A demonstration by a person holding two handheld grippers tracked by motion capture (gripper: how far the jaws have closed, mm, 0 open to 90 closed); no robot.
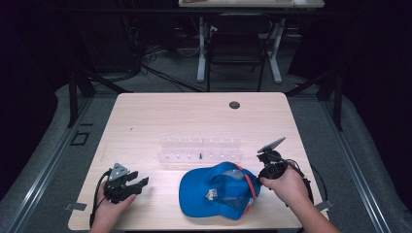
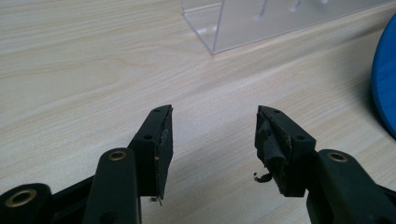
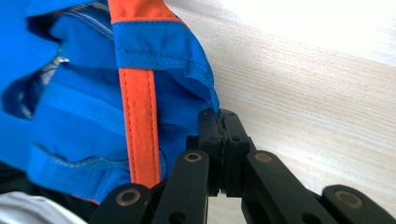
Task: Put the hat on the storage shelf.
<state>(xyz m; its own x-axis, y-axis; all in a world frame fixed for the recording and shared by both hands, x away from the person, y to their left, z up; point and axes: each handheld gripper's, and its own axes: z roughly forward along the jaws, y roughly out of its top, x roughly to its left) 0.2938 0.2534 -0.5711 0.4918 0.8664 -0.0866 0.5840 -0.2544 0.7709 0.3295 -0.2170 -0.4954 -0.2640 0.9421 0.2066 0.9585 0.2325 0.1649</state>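
Observation:
A blue cap [image 1: 218, 191] with an orange strap [image 3: 137, 126] lies at the table's front, right of centre, with its inside partly showing. My right gripper [image 1: 260, 179] is at the cap's right rim. In the right gripper view its jaws [image 3: 223, 116] are pressed together on the edge of the blue fabric [image 3: 84, 107], just right of the strap. My left gripper [image 1: 140, 179] rests at the front left of the table, open, with bare wood between its fingers [image 2: 212, 126]. The cap's edge [image 2: 385, 79] lies well to the right of it.
A clear acrylic rack [image 1: 199, 150] with small pegs stands behind the cap, near the table's middle; its corner [image 2: 261, 23] is ahead of the left gripper. A round cable hole [image 1: 234, 105] sits at the wooden table's [image 1: 194, 116] far side. Beyond it stand a desk and a chair.

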